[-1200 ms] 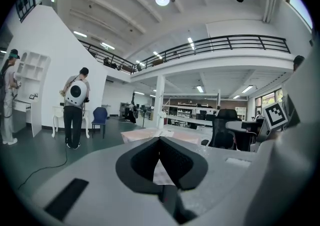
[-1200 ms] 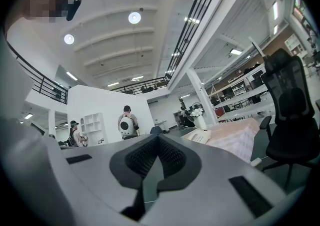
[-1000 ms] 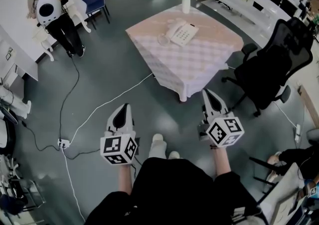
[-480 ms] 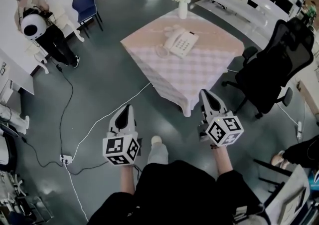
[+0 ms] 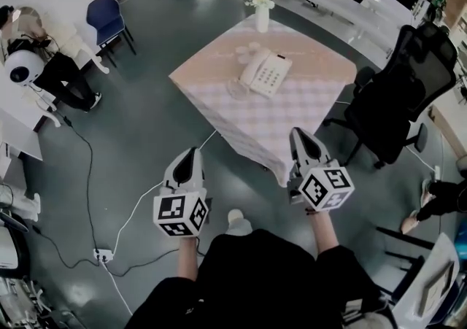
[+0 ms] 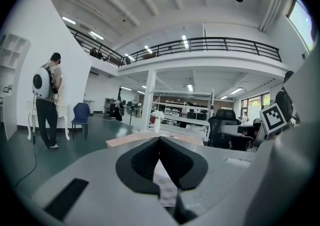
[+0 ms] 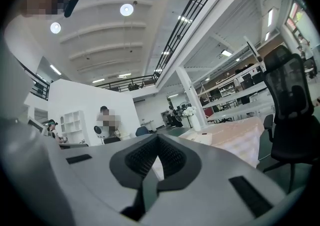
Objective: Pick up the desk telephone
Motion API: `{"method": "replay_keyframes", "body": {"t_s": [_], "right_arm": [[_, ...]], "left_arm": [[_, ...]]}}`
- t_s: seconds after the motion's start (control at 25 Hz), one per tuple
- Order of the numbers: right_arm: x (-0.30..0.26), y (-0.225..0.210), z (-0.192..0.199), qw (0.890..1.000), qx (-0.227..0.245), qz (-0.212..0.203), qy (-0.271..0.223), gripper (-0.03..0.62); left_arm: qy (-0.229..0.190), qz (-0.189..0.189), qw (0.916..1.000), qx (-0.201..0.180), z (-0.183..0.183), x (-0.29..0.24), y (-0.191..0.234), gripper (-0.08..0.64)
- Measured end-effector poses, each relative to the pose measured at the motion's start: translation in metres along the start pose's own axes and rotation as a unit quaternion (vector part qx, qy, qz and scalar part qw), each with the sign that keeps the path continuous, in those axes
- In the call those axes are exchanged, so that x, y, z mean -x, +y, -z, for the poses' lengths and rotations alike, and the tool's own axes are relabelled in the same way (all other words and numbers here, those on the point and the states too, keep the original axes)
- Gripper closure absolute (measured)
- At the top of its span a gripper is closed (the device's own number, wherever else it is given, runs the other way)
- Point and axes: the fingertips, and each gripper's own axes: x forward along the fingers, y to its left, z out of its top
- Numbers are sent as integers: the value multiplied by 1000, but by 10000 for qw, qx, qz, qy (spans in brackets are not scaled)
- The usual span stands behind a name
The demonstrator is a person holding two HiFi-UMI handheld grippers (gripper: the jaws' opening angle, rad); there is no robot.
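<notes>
A white desk telephone [image 5: 263,72] with its coiled cord lies near the middle of a square table [image 5: 219,94] draped in a pale checked cloth. My left gripper [image 5: 191,155] is shut and empty, over the floor just short of the table's near corner. My right gripper [image 5: 300,136] is shut and empty too, at the near right edge of the cloth. In the left gripper view the jaws [image 6: 160,140] meet, and the table edge [image 6: 125,141] shows beyond. The right gripper view shows closed jaws [image 7: 158,137] and the tablecloth [image 7: 235,140] to the right.
A white vase of flowers [image 5: 261,10] stands at the table's far corner. A black office chair [image 5: 398,94] is right of the table, a blue chair [image 5: 108,20] at far left. A person with a white backpack [image 5: 33,65] stands at left. Cables [image 5: 128,211] run across the floor.
Both grippers have come closer to the table, still shut. The table and phone sit lower and nearer in the head view; the person at left has slid toward the frame edge.
</notes>
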Motion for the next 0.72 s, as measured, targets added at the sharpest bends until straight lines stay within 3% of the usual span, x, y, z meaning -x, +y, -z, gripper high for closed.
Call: {"method": "replay_keyframes", "body": {"t_s": [0.4,0.72], "right_arm": [[-59,-5,7,9988,-41,469,-117,600],[-79,-19,9,9965,-35,818,-153,600]], "left_arm": [[145,421,9990,-19,-4,-59,47,561],[259,845,9960,-138,-6,-102,48,561]]}}
